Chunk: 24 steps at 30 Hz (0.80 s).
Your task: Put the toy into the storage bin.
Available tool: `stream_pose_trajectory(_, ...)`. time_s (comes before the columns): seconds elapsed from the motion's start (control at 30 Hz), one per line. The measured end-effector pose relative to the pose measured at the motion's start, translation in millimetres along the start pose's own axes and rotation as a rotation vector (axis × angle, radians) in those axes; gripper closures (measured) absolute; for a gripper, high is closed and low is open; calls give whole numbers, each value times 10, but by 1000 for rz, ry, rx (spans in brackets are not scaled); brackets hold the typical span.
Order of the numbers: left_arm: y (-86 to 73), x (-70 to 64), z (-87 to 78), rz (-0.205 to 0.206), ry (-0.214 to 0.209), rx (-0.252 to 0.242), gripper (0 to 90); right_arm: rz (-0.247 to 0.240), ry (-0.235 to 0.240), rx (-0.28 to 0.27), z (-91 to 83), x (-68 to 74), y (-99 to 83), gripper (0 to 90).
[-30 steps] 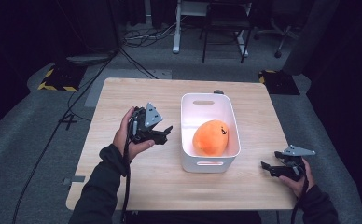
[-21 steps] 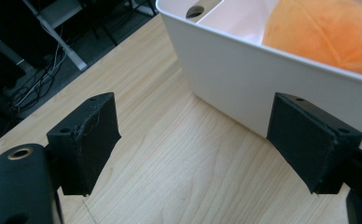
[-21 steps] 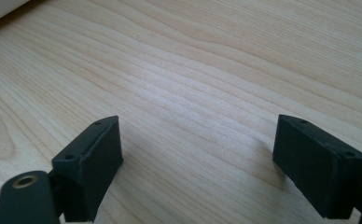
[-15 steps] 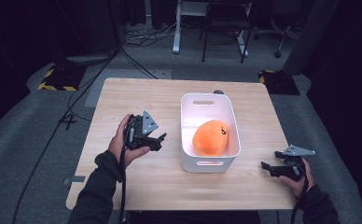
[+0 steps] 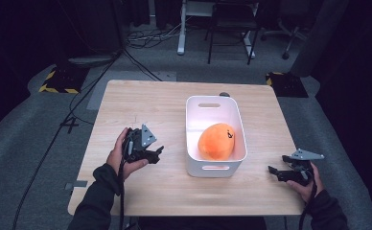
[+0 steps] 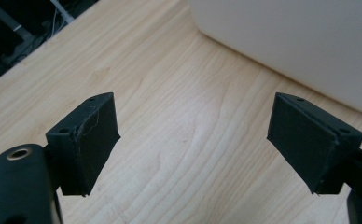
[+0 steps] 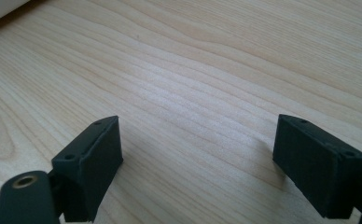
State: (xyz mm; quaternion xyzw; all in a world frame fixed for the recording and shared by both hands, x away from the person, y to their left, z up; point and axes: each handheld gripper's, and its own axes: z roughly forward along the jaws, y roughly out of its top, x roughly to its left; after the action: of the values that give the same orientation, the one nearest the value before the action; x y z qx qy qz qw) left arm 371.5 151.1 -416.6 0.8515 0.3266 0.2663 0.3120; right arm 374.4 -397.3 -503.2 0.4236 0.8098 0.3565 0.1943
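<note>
An orange, rounded soft object [image 5: 216, 141] with a small dark mark lies inside a white bin [image 5: 216, 167] at the middle of the wooden table [image 5: 174, 110]. My left gripper [image 5: 156, 154] rests low on the table just left of the bin, open, jaws pointing at the bin's side. In the left gripper view the gripper [image 6: 193, 140] has bare wood between its pads, and the bin's white wall [image 6: 300, 42] fills the upper right. My right gripper [image 5: 273, 171] sits near the table's front right edge, open and empty; the right gripper view shows this gripper [image 7: 198, 163] over bare wood.
The bin has slot handles at its near and far ends. A small dark object [image 5: 224, 94] lies behind the bin at the table's far edge. Chair and desk legs [image 5: 213, 33] and cables [image 5: 141, 36] stand on the floor beyond the table.
My left gripper has drawn back from the bin, moving down and toward the table's near left. The right gripper has stayed in place.
</note>
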Motion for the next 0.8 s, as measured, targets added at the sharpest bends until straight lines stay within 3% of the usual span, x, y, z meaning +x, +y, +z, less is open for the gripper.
stream_pose_trajectory(0.07, -42, 4, 12, 20, 16, 20, 165, 0, 0, 0, 0, 0, 0, 156)
stream_pose_trajectory(0.13, -100, -9, 37, 7, 11, 35, 166, -1, 1, 1, -1, -1, 0, 156)
stream_pose_trajectory(0.2, -141, -9, 43, 15, 36, 65, 167, 0, 0, 0, 0, -1, 0, 156)
stream_pose_trajectory(0.8, -543, 39, 115, -21, 9, 144, 165, -1, 1, 2, -1, -2, 0, 156)
